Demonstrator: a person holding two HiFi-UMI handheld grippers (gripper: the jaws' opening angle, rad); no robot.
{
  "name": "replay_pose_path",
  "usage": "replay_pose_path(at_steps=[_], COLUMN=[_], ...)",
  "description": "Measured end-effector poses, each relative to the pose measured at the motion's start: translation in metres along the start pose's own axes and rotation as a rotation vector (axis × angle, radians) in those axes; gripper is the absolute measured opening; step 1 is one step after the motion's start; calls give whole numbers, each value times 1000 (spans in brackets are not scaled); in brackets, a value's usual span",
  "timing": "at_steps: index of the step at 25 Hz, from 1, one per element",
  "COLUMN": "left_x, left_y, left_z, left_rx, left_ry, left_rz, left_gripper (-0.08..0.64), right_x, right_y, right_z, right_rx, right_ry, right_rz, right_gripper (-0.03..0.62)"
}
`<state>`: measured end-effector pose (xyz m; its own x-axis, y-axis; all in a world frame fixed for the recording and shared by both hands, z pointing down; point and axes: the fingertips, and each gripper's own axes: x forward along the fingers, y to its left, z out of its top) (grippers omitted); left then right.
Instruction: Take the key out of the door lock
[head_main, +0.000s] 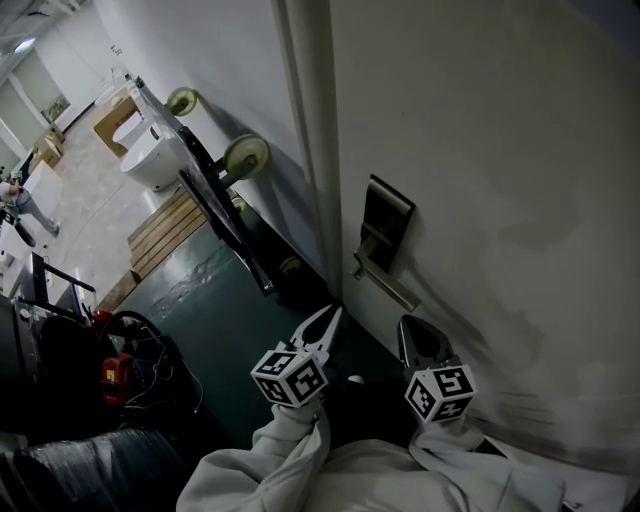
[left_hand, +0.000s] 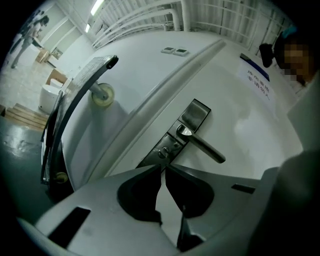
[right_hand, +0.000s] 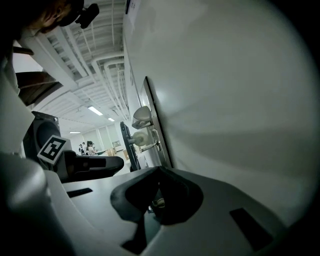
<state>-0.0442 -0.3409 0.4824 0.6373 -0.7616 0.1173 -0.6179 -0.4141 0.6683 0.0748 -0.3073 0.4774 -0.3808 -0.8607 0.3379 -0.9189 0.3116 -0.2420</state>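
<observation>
**Key in the lock, both grippers clear of it**

The left gripper (left_hand: 161, 168) points at the lock plate (left_hand: 192, 117) on the white door (head_main: 500, 150). Its jaws are drawn together at the tips with nothing between them. A small stub under the lever handle (left_hand: 204, 146), seemingly the key (left_hand: 162, 152), sits in the lock just beyond those tips and is not touched. The right gripper (right_hand: 159, 170) hangs close to the door face with its jaws closed. The handle lies ahead of it, well apart.

Two grippers (left gripper (head_main: 333, 316), right gripper (head_main: 411, 324)), one door handle (head_main: 386, 284).
</observation>
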Motion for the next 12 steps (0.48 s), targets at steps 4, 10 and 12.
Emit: replay_pose_path(at_steps=[4, 10, 12], left_x=[9, 23, 28], left_y=[-4, -6, -6], left_z=[6, 7, 8], left_rx=[-91, -220, -260], left_ry=[5, 24, 20], left_rz=[-80, -131, -136], left_gripper=[35, 96, 104], right_x=[2, 1, 3], right_y=[-3, -5, -4], right_z=[1, 9, 13], right_rx=[-4, -28, -36], right_ry=[4, 9, 8], right_rz=[-23, -48, -50], right_gripper=[43, 43, 43])
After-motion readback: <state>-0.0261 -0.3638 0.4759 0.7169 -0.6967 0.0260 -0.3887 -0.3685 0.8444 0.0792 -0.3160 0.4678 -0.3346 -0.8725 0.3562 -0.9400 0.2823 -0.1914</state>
